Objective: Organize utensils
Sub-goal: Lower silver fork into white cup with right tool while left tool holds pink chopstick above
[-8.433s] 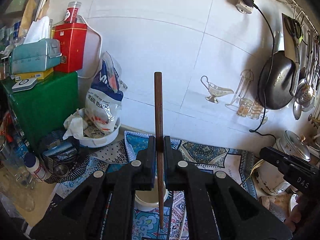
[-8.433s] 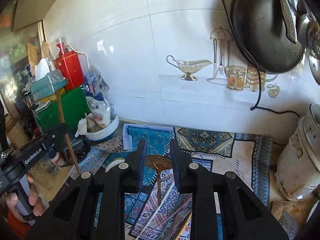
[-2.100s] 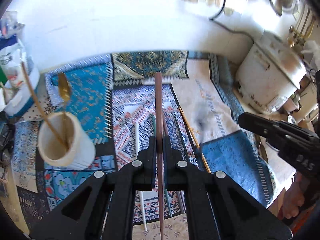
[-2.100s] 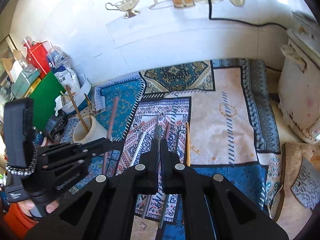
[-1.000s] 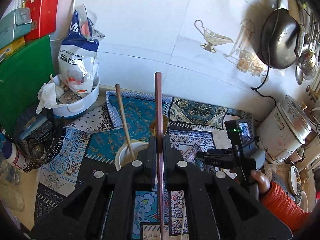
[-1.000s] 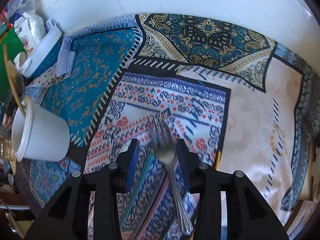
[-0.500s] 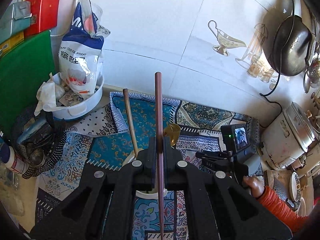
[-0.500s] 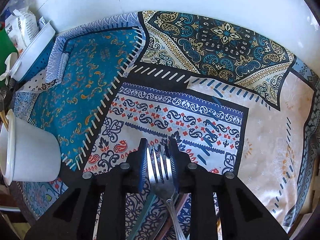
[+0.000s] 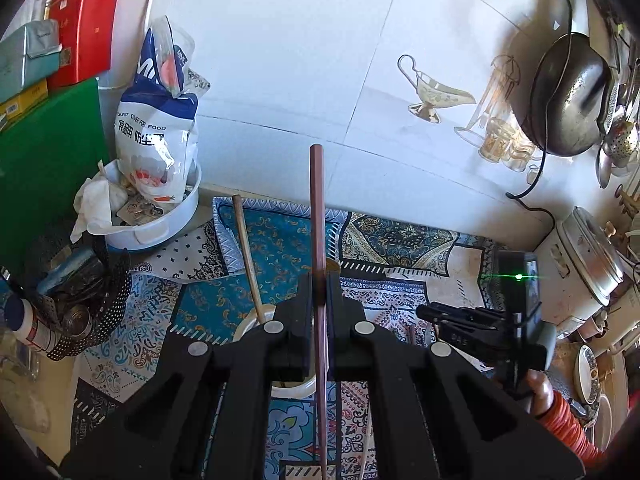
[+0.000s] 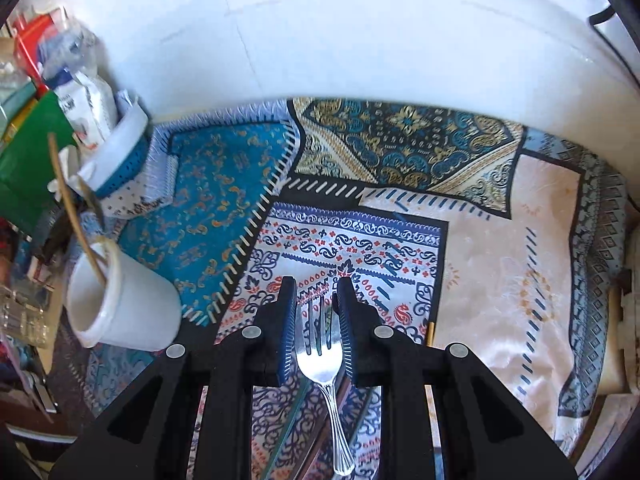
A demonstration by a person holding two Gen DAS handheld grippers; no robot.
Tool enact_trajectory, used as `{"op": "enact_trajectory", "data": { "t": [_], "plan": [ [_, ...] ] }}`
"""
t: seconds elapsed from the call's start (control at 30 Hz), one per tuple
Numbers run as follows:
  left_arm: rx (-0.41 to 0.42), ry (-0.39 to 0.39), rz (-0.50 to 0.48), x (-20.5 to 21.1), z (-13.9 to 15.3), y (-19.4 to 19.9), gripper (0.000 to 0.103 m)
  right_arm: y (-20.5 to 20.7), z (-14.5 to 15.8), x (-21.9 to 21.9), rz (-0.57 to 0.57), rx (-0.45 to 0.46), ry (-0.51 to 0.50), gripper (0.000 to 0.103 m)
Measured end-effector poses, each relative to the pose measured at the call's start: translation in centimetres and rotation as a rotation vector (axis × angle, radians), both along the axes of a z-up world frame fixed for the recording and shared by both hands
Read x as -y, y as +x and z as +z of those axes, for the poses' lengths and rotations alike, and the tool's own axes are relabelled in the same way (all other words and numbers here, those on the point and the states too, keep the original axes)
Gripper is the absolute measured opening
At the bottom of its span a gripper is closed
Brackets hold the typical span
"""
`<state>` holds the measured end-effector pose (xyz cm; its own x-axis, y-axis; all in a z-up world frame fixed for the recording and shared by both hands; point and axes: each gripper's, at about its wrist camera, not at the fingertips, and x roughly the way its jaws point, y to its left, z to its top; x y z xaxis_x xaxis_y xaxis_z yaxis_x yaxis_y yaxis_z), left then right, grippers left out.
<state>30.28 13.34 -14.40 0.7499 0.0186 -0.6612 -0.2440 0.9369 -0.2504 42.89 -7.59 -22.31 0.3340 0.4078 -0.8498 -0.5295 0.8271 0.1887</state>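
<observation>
Fork point(image 10: 320, 354), tines forward and handle trailing back, is clamped between the pads of the right gripper point(image 10: 317, 334), while the white cup point(image 10: 120, 312) stands well off to its left, nearer the left gripper point(image 9: 319, 304), itself clenched on a brown chopstick point(image 9: 318, 240).

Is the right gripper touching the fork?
Touching. The right wrist view shows the right gripper closed on the fork, its pads pressing both edges of the fork's head.

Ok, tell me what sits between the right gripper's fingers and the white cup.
Right wrist view: only bare patterned cloth separates the right gripper, shut on the fork, from the white cup.
</observation>
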Motion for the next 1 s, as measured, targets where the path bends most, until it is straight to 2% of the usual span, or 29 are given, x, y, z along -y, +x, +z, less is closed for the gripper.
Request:
{"op": "enact_trajectory", "data": {
  "t": [0.4, 0.77, 1.0],
  "plan": [
    [0.058, 0.012, 0.002, 1.5, 2.1, -2.1, 0.004, -3.3, 5.9, 2.9, -0.026, 0.093, 0.094, 0.018],
    [0.107, 0.021, 0.012, 0.8, 3.8, -2.7, 0.004, -5.4, 9.2, 2.8, -0.022, 0.149, 0.135, 0.017],
    [0.147, 0.039, 0.029, -0.8, 4.7, -1.5, 0.004, -6.9, 13.0, 1.2, 0.011, 0.221, 0.183, 0.017]
  ]
}}
